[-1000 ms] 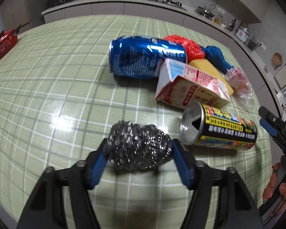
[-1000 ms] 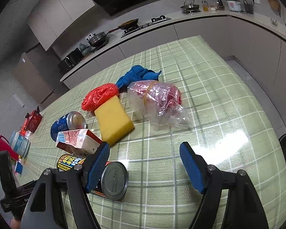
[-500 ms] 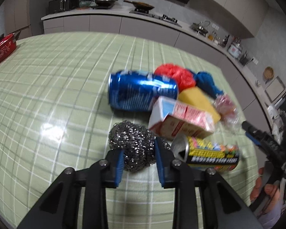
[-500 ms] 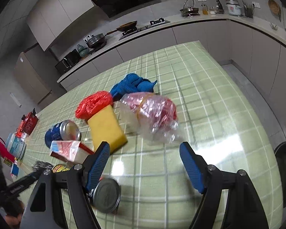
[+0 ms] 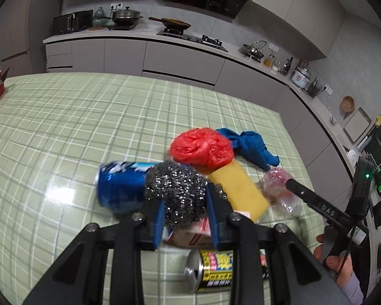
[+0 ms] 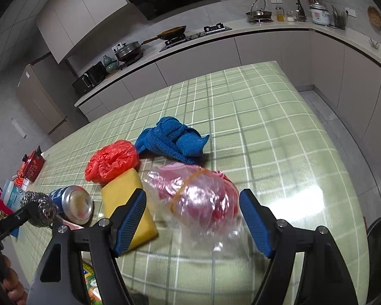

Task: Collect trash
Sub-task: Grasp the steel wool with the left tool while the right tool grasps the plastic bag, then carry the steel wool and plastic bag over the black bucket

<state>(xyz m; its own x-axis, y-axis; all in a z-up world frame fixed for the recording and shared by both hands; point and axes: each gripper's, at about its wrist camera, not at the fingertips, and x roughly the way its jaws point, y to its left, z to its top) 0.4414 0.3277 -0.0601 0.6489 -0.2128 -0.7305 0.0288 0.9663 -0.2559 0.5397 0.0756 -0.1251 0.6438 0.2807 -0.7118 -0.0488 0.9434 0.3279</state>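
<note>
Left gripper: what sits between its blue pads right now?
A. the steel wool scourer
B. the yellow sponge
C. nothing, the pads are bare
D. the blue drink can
A. The left gripper has both blue pads pressed into the steel wool scourer, which appears lifted, overlapping the blue drink can behind it in the left wrist view; the yellow sponge lies apart on the table.

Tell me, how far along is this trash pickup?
Barely begun. In hand: the left gripper is shut on the steel scourer, lifted off the table. The right gripper is open around the clear plastic bag, not yet squeezing it. Left lying: blue can, yellow sponge, red bag, blue cloth, carton, yellow-black can.
</note>
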